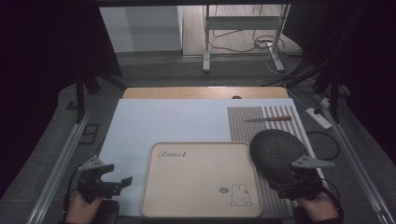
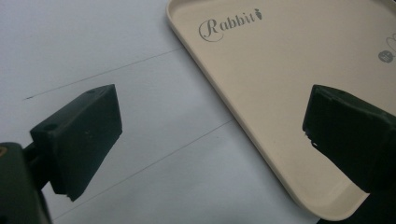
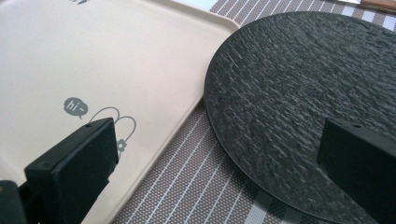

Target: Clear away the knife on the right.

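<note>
The left gripper point(image 1: 122, 181) is held low near the front left corner of the desk point(image 1: 140, 126), its jaws spread wide with nothing between them. In the left gripper view they straddle the pale sheet and the left rim of the beige tray point(image 2: 261, 126), which is not touched. The tray is seen lying at the front middle of the desk, bare, printed with a rabbit.

The dark slate plate point(image 1: 276, 150) is seen at the front right, resting on the striped placemat point(image 1: 247, 122) with its left edge just beside — perhaps just over — the tray's right rim. The right gripper point(image 3: 219, 163) is held at the plate's near edge, jaws parted and closed on nothing; in the right gripper view one jaw hangs over the tray's corner and the other over the plate. A knife point(image 1: 268, 119) lies toward the back right, well apart.

Several risks are judged from here. With the jaws astride both rims, the tray could be pinched instead of the plate. The plate is flat and thin — a shallow bite at its edge could let it tip or slip out once lifted. If it is dragged rather than raised, the placemat could be rucked and the tray shoved leftward.
</note>
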The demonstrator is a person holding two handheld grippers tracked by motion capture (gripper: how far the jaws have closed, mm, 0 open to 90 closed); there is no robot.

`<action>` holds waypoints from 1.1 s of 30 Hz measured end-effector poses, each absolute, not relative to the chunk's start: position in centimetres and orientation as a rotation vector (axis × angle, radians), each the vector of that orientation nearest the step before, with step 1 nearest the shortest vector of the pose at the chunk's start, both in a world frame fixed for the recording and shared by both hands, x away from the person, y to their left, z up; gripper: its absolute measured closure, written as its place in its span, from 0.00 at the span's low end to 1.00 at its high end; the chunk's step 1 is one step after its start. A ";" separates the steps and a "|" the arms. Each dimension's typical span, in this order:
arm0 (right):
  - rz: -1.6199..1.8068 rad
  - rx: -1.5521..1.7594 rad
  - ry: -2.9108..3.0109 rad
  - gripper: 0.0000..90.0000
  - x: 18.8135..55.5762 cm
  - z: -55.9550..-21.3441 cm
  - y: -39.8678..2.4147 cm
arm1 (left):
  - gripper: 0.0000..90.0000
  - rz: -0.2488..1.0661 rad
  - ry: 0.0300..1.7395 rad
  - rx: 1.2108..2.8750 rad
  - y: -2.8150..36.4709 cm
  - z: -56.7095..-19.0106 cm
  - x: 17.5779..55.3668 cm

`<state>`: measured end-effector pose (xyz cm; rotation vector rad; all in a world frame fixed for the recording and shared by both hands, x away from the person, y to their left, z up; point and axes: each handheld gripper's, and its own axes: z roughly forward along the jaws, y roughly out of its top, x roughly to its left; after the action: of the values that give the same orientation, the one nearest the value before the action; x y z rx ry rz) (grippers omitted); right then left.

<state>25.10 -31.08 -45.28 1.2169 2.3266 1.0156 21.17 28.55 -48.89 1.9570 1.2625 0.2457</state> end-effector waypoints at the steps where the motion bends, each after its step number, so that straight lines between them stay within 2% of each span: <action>1: 1.013 1.215 2.326 0.00 25.1 -45.3 -31.1 | 0.05 0.246 1.262 1.957 28.5 -48.9 21.2; 33: 1.017 1.236 2.306 0.00 29.5 -44.9 -31.6 | 0.05 0.234 1.271 1.952 28.6 -48.9 21.3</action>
<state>29.48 -31.60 -44.85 1.2363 2.3063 1.0170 21.26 28.61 -48.92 1.9518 1.2706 0.2345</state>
